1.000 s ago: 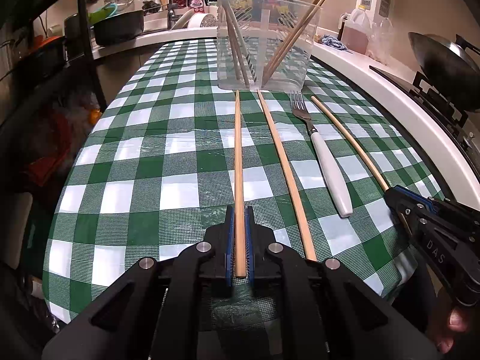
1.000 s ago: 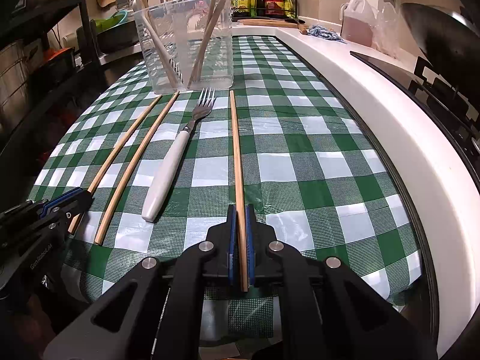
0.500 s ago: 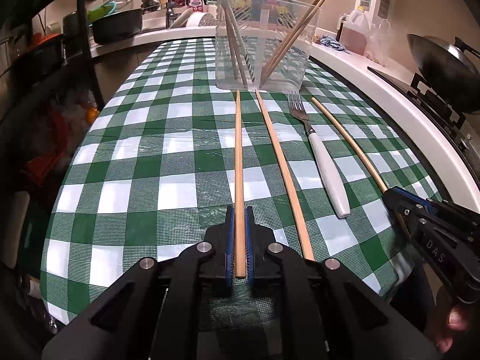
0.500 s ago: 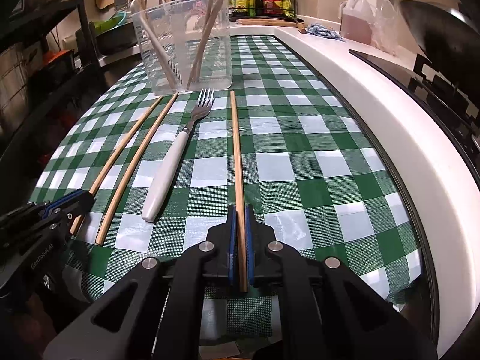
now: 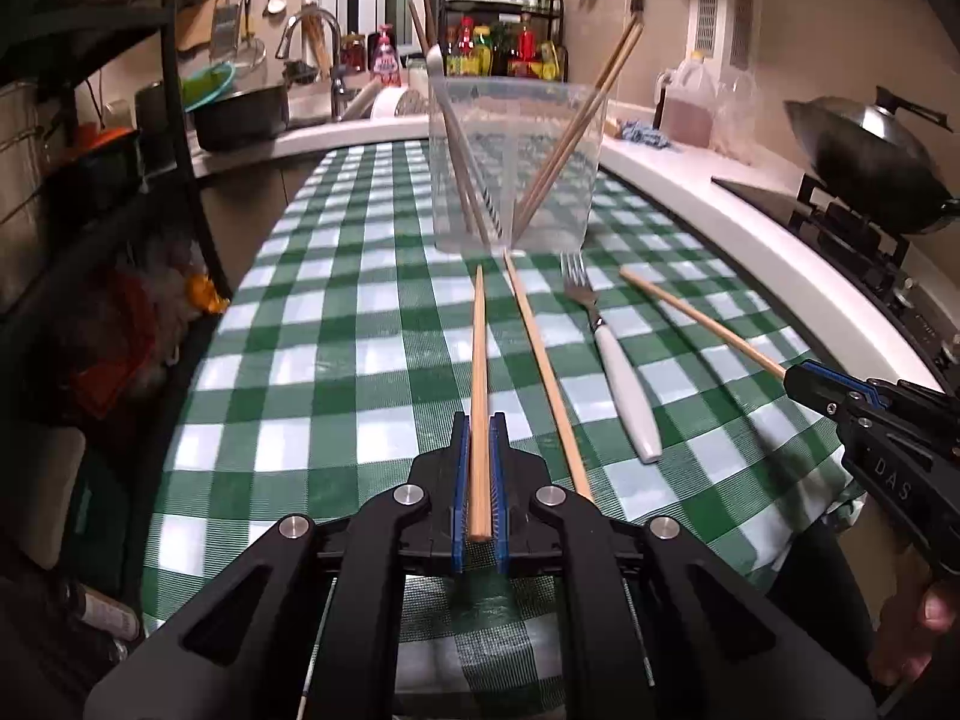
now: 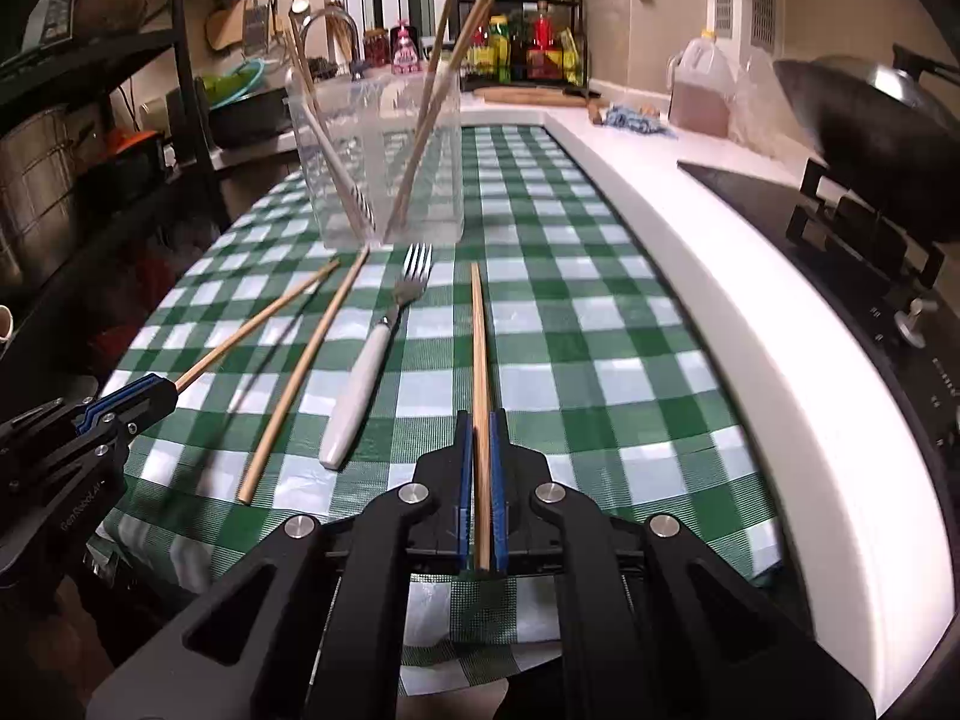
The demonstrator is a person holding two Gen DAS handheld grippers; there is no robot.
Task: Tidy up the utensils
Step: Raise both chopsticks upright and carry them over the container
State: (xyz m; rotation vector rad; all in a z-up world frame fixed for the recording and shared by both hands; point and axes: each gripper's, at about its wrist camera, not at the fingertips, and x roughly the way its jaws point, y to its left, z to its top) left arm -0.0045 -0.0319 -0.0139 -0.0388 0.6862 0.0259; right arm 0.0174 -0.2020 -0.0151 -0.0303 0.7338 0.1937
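Note:
My left gripper [image 5: 478, 420] is shut on the near end of a wooden chopstick [image 5: 478, 348] that points toward the clear plastic container [image 5: 516, 162]. My right gripper [image 6: 480, 420] is shut on another chopstick [image 6: 480, 348], also held off the cloth. Each gripper shows in the other's view: the right gripper [image 5: 804, 381] at the right edge, the left gripper [image 6: 162, 390] at the left. Between them a loose chopstick [image 5: 540, 360] and a white-handled fork [image 5: 621, 384] lie on the green checked tablecloth [image 5: 336, 360]. The container holds several chopsticks and a white-handled utensil.
A white counter edge [image 6: 720, 300] runs along the right, with a stove and a dark wok [image 6: 870, 120] beyond it. A black shelf rack [image 5: 150, 120] stands at the left. A sink, bottles and a jug [image 5: 690, 102] sit behind the container.
Both grippers have risen and taken their chopsticks up off the cloth. The far tips now hover above the table. The fork and the loose chopstick have stayed put.

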